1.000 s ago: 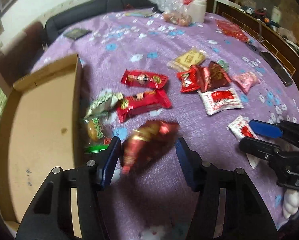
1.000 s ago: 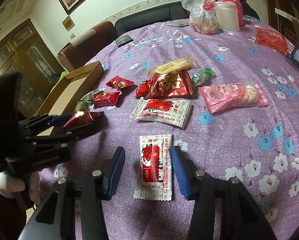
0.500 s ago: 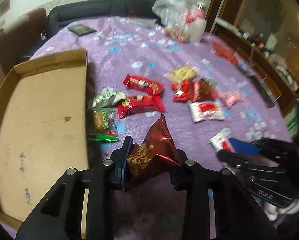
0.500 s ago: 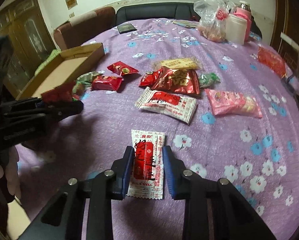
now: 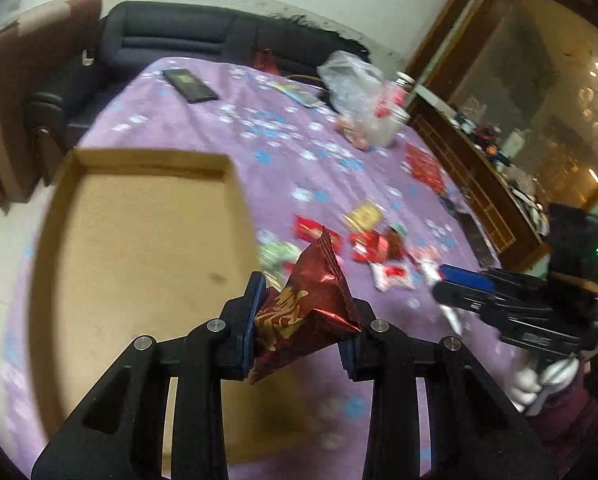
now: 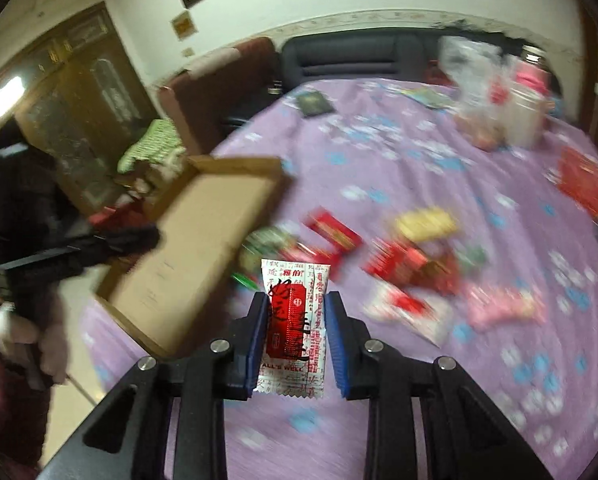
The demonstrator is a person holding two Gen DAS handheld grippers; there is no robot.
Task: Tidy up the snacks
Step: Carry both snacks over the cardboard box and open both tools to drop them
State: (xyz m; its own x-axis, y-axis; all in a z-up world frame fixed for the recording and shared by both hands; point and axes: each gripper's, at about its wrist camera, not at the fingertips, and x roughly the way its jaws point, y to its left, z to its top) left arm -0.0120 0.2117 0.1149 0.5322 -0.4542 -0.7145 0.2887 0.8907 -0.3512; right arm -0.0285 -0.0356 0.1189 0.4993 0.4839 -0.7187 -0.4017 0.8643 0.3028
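Left gripper (image 5: pixel 299 320) clamped on a dark red foil snack packet (image 5: pixel 305 308), packet lifted off the table and tilted, its top corner pointing up, held just at the near right edge of the cardboard box (image 5: pixel 139 248). Box is a shallow open tray sitting on the purple flowered tablecloth (image 5: pixel 283 148). Right gripper (image 6: pixel 295 320) clenched on a white sachet with a red label (image 6: pixel 293 316), sachet upright between the blue pads (image 6: pixel 336 332), raised above the cloth. Loose snacks (image 6: pixel 411 264) lie scattered on the cloth right of the box: red packets, a yellow one (image 6: pixel 427 220), a pink one (image 6: pixel 503 306), all blurred. Clear plastic bag (image 5: pixel 351 84) and a white jar (image 6: pixel 525 116) at the far side of the table. A dark flat object (image 5: pixel 190 85) near the far edge; behind it a black sofa (image 5: pixel 171 36).
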